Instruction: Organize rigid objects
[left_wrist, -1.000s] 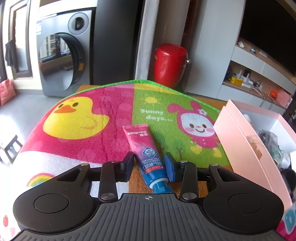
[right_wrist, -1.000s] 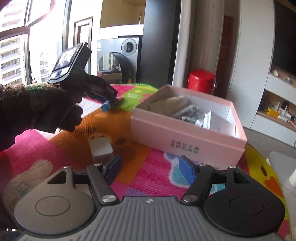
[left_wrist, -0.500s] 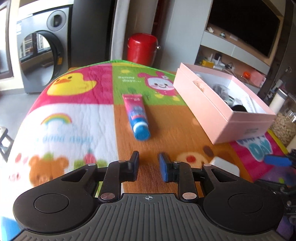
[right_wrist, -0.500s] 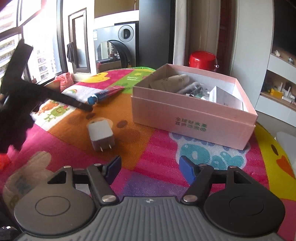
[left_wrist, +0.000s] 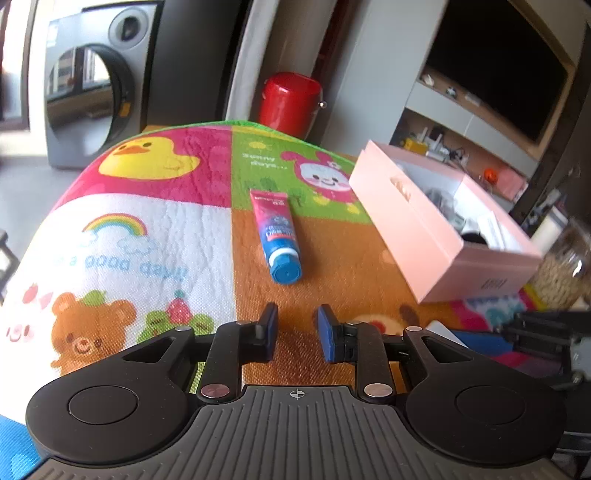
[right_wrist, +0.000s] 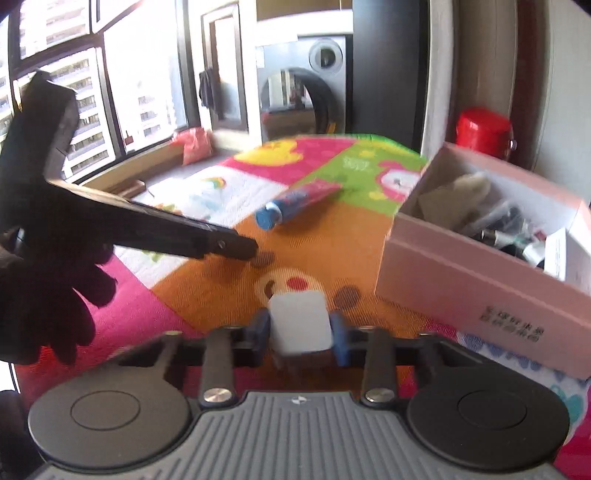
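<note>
A pink and blue toothpaste tube (left_wrist: 277, 235) lies on the colourful mat, cap toward my left gripper (left_wrist: 295, 326), which is open and empty a short way behind it. The tube also shows in the right wrist view (right_wrist: 295, 204). My right gripper (right_wrist: 300, 330) has its blue pads against both sides of a white charger block (right_wrist: 300, 320) on the mat. The open pink box (right_wrist: 476, 266) with several items inside stands to the right; it also shows in the left wrist view (left_wrist: 432, 225).
The left gripper's body and gloved hand (right_wrist: 55, 236) fill the left of the right wrist view. A jar of nuts (left_wrist: 569, 266) stands beyond the box. A red bin (left_wrist: 290, 101) and a washing machine (left_wrist: 92, 85) stand behind the table.
My left gripper has let go of the toothpaste tube and drawn back from it. My right gripper has moved forward and closed around the white charger block.
</note>
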